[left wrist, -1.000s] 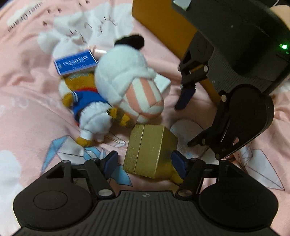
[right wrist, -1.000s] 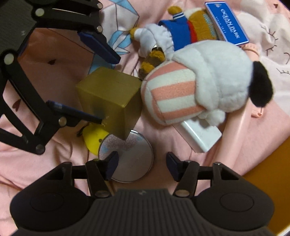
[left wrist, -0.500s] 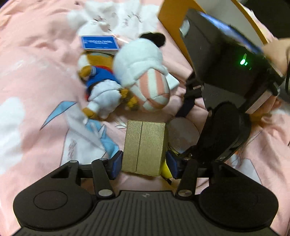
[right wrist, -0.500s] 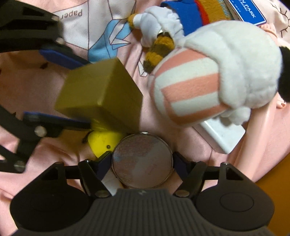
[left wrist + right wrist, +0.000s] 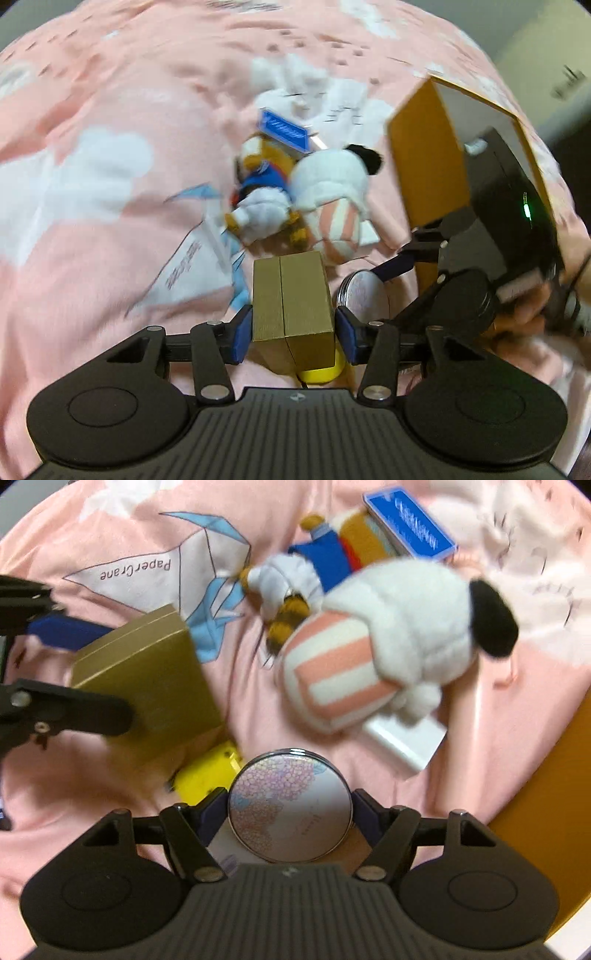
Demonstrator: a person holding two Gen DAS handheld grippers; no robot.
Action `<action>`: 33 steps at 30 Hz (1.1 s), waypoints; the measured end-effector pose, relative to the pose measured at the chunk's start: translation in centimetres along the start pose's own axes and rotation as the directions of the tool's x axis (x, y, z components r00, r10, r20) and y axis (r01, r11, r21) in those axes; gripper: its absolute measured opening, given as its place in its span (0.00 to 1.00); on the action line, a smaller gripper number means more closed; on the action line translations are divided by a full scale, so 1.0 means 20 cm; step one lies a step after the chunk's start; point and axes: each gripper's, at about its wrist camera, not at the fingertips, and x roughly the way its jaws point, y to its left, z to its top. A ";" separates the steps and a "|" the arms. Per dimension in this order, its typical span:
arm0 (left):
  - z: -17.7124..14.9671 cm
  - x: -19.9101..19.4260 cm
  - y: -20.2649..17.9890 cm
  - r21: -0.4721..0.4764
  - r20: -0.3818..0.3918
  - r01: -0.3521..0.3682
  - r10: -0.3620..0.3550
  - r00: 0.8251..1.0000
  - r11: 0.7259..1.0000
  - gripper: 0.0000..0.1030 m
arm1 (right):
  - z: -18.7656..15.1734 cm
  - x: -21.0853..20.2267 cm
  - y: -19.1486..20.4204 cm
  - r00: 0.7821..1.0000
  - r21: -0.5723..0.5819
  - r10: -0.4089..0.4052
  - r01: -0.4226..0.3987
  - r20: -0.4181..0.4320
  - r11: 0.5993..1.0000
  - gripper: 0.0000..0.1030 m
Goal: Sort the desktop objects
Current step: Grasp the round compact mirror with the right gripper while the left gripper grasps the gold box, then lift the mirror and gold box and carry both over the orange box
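Note:
My left gripper (image 5: 292, 334) is shut on a gold box (image 5: 291, 299) and holds it above the pink sheet; the box also shows in the right wrist view (image 5: 147, 679). My right gripper (image 5: 290, 808) is shut on a round floral tin (image 5: 290, 805), which also shows in the left wrist view (image 5: 364, 297). A yellow object (image 5: 205, 775) lies under the gold box. A white plush with pink stripes (image 5: 388, 642), a duck plush (image 5: 317, 557) and a blue card (image 5: 408, 524) lie beyond.
An orange box (image 5: 424, 162) stands open at the right in the left wrist view. A white flat box (image 5: 406, 742) lies under the striped plush. The pink sheet (image 5: 92, 240) has a paper-crane print.
Both grippers have closed, the left on the gold box and the right on the round tin, and both have lifted back from the plush toys.

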 end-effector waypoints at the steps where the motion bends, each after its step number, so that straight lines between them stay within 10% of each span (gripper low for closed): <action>1: 0.01 0.00 -0.01 -0.026 0.014 -0.013 0.013 1.000 1.000 0.53 | 0.00 0.01 0.01 1.000 -0.008 -0.011 0.011 -0.002 1.000 0.73; 10: -0.15 0.01 -0.06 -0.187 0.121 -0.157 0.181 0.976 0.970 0.53 | 0.05 0.04 -0.08 0.994 0.133 0.076 -0.065 -0.077 0.989 0.77; 17: -0.18 0.00 -0.07 -0.256 0.157 -0.183 0.228 0.961 0.949 0.53 | 0.08 0.12 -0.12 0.990 0.267 0.081 -0.047 -0.119 0.963 0.58; 27: -0.22 0.01 -0.08 -0.275 0.189 -0.151 0.207 0.960 0.950 0.53 | 0.05 -0.13 -0.01 0.994 0.218 0.103 -0.108 0.033 0.970 0.15; 33: -0.24 -0.03 -0.09 -0.281 0.231 -0.113 0.181 0.956 0.953 0.52 | -0.04 -0.23 0.04 0.983 0.210 0.125 -0.152 0.135 0.966 0.14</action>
